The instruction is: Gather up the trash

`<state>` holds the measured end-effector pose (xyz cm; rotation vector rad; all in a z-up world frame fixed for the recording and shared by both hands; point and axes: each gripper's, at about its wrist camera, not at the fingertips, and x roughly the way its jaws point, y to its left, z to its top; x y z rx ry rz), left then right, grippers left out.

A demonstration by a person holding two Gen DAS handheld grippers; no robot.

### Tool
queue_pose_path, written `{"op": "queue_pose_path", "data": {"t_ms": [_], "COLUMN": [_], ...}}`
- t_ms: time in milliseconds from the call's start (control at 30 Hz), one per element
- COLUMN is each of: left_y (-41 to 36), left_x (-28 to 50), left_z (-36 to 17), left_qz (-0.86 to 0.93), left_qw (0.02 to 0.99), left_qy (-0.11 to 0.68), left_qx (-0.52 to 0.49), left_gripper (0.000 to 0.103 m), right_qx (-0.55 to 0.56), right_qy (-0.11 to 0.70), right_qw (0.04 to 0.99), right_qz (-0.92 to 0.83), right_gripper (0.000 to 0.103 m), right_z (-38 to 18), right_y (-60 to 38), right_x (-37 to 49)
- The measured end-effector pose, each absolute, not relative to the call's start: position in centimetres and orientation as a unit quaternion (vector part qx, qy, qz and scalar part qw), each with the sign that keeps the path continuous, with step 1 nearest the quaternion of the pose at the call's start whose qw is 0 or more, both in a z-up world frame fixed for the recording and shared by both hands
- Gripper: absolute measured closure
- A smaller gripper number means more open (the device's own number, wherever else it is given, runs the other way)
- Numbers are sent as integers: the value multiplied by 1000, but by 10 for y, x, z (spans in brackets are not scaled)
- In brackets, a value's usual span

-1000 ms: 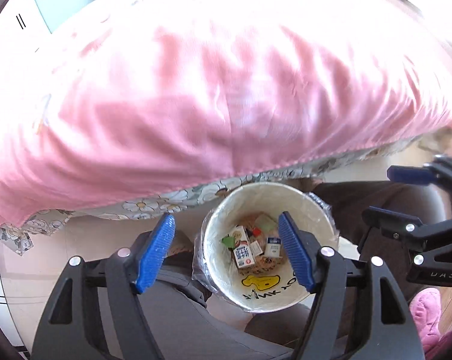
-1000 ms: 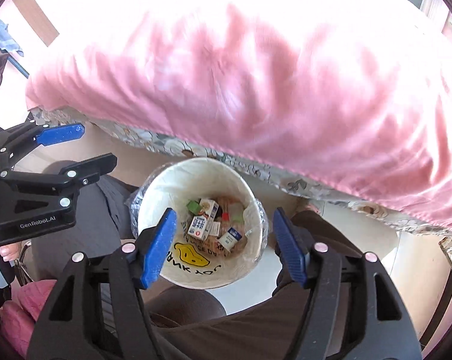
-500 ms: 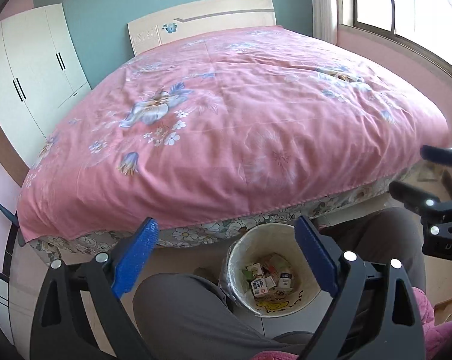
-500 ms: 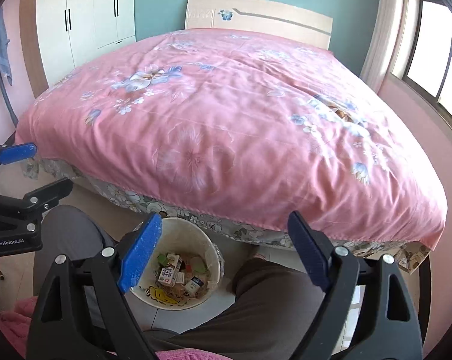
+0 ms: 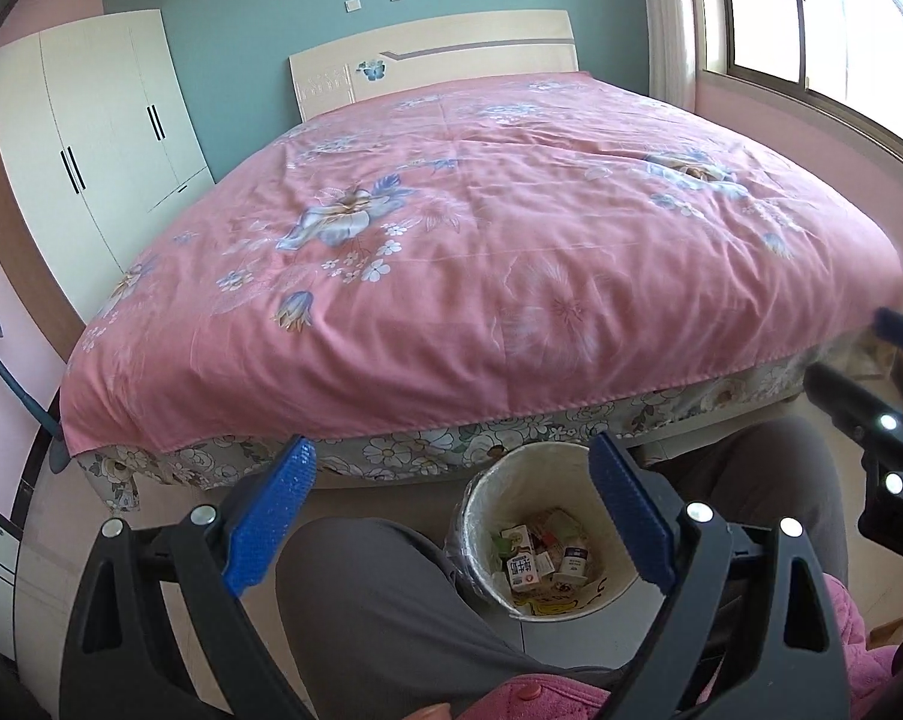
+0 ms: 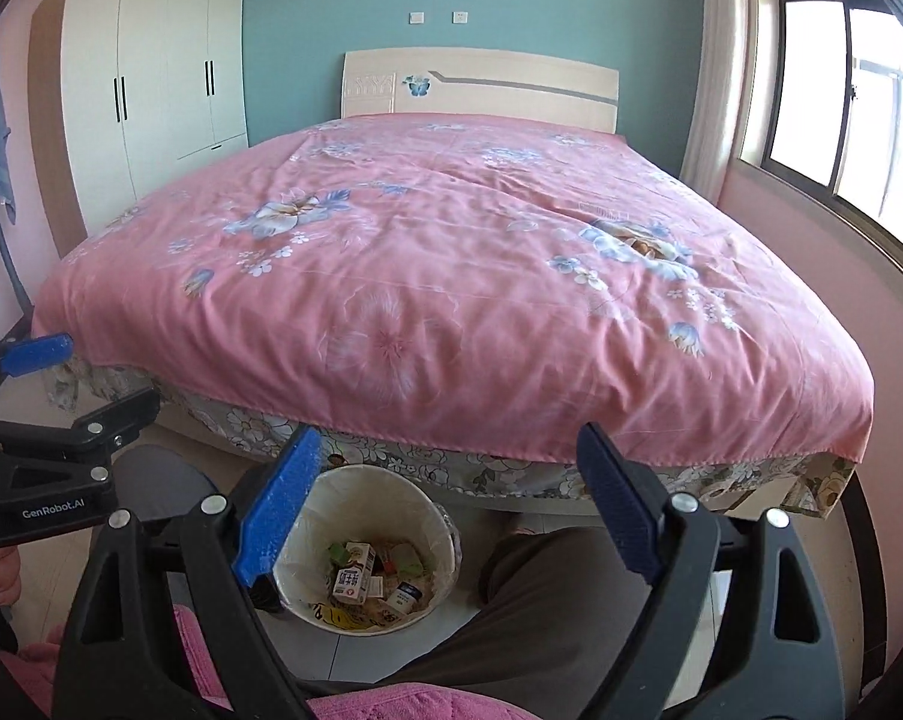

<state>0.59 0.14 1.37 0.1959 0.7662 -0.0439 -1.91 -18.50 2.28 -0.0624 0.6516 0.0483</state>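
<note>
A white trash bin (image 5: pixel 529 456) with a plastic liner stands on the floor at the foot of the bed, between a seated person's knees. Several small cartons (image 5: pixel 523 570) and a little bottle lie inside it. My left gripper (image 5: pixel 451 462) hangs above and behind the bin, open, with nothing between its blue pads. In the right wrist view the bin (image 6: pixel 361 474) sits low and left of centre, its cartons (image 6: pixel 352 579) in plain sight. My right gripper (image 6: pixel 448 444) is open and empty too. Each gripper shows at the edge of the other's view, the right gripper (image 5: pixel 865 360) and the left gripper (image 6: pixel 85 381).
A wide bed with a pink floral cover (image 5: pixel 481 252) fills the room ahead, its flowered skirt (image 6: pixel 451 468) hanging just behind the bin. The person's grey trouser legs (image 5: pixel 379 600) flank the bin. A white wardrobe (image 6: pixel 151 90) stands at the left, a window (image 6: pixel 841 90) at the right.
Both grippers have risen and drawn back from the bin and tipped upward, so the bed and room have come into view. Both pairs of jaws stand wider than before.
</note>
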Motion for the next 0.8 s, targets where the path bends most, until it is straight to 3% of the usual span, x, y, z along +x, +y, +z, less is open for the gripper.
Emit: {"op": "queue_pose_path", "data": {"t_ms": [800], "left_y": [-2], "left_x": [-2], "left_z": [19], "left_qz": [-28], "left_qw": [928], "left_qy": [360], "left_qx": [96], "left_gripper": [9], "right_qx": [-41], "right_qy": [317], "right_qw": [947], "right_qz": [11], "right_gripper": [18], "right_z": [28], "right_y": [-180], "right_x": [-24]}}
